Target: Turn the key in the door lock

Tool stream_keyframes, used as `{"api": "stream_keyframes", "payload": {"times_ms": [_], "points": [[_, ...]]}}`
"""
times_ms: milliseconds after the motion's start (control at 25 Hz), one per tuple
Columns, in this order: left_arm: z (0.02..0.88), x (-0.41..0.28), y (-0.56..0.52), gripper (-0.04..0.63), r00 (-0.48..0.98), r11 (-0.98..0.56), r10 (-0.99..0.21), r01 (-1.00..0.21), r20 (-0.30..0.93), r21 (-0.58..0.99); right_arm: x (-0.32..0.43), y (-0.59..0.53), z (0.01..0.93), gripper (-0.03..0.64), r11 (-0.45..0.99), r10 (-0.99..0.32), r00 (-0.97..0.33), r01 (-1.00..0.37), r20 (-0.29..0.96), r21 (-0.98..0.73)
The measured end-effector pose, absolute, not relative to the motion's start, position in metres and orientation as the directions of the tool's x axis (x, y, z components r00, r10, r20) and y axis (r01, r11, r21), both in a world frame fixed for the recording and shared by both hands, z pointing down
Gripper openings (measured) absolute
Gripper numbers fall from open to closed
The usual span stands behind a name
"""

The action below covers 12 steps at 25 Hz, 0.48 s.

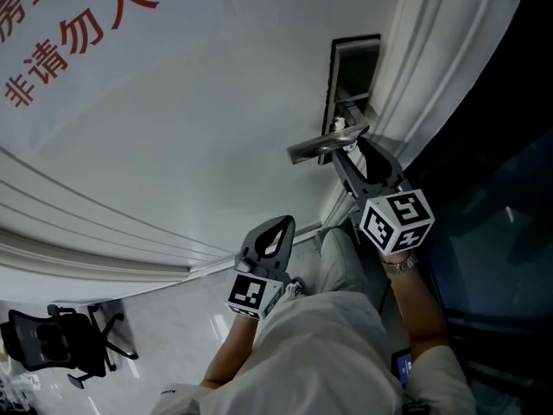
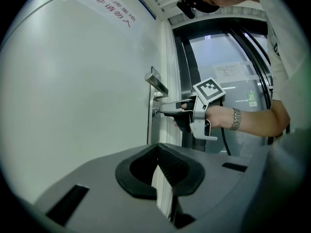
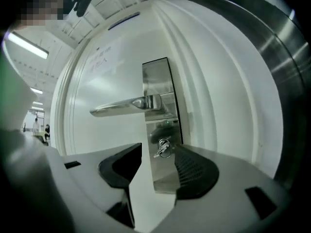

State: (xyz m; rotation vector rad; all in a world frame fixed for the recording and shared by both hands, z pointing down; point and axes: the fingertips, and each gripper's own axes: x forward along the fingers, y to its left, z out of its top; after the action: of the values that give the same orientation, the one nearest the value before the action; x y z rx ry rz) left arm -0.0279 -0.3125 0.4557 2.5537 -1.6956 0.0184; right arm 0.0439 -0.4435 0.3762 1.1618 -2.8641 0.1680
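Note:
A small key with a ring sits in the lock cylinder of the steel lock plate, below the lever handle. My right gripper is open, its jaws standing on either side of the key without touching it. From the head view the right gripper points at the door just under the handle. My left gripper hangs back from the door, shut and holding nothing. In the left gripper view its jaws meet at the tips, and the right gripper shows at the lock beyond.
The white door carries red lettering at upper left. White door-frame mouldings run beside the lock, with dark glass further right. A black office chair stands on the floor at lower left.

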Motion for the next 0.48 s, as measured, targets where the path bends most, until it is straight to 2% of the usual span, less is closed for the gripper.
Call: {"api": "stream_keyframes", "payload": {"times_ms": [80,200,320,480], "points": [[0.456,-0.025,-0.313,0.005,0.392,-0.389,-0.919,-0.919,0.053,0.058,0.044,-0.444,0.377,0.187,0.702,-0.711,-0.694,-0.710,0.111,0.058],[0.456,-0.024,-0.314,0.005,0.393,-0.391,-0.918,-0.919,0.049,0.058,0.044,-0.443,0.377,0.187,0.637,-0.758,-0.635,-0.674,0.147,0.374],[0.455,-0.023,-0.316,0.005,0.394,-0.391,-0.918,-0.919,0.050,0.056,0.041,-0.443,0.386,0.187,0.538,-0.799,-0.568,-0.528,0.198,0.657],[0.456,-0.021,-0.318,0.005,0.398,-0.395,-0.916,-0.917,0.050,0.053,0.036,-0.444,0.389,0.187,0.371,-0.845,-0.508,-0.329,0.168,0.869]]}}
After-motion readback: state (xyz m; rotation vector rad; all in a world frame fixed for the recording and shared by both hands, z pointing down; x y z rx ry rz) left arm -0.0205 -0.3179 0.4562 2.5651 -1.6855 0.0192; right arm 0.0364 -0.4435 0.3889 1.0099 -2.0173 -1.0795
